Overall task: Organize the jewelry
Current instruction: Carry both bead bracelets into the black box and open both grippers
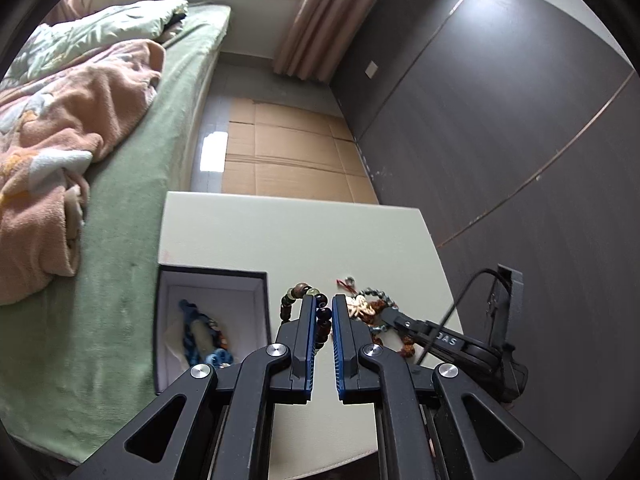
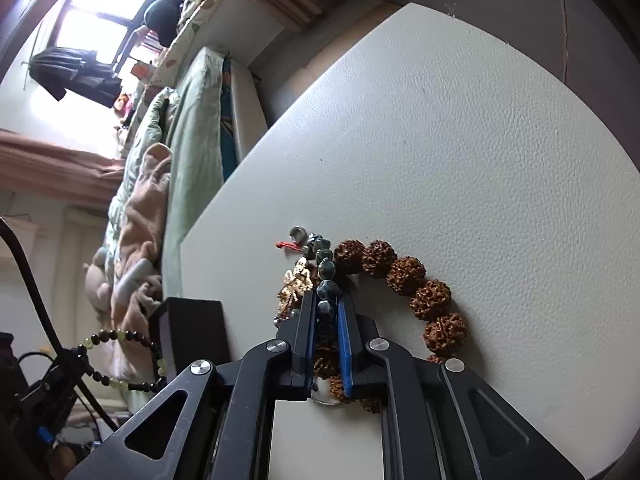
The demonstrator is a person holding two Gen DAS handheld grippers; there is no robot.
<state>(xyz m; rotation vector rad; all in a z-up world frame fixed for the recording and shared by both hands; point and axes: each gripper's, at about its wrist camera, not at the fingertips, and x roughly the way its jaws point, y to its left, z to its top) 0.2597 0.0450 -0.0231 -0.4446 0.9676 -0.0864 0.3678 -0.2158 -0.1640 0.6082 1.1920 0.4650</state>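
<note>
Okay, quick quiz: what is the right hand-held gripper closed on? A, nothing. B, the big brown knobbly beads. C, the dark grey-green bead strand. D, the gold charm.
C: the right hand-held gripper has its blue pads pressed on the grey-green bead strand; the brown beads curve off to its right and the gold charm lies at its left.

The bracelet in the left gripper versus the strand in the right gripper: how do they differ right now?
The dark bead bracelet hangs lifted off the table in the left gripper; the grey-green bead strand still lies on the white table with the right gripper shut on it. The bracelet's beads are small, round, dark with pale ones; the strand's are chunkier, mottled. Both are clamped.
</note>
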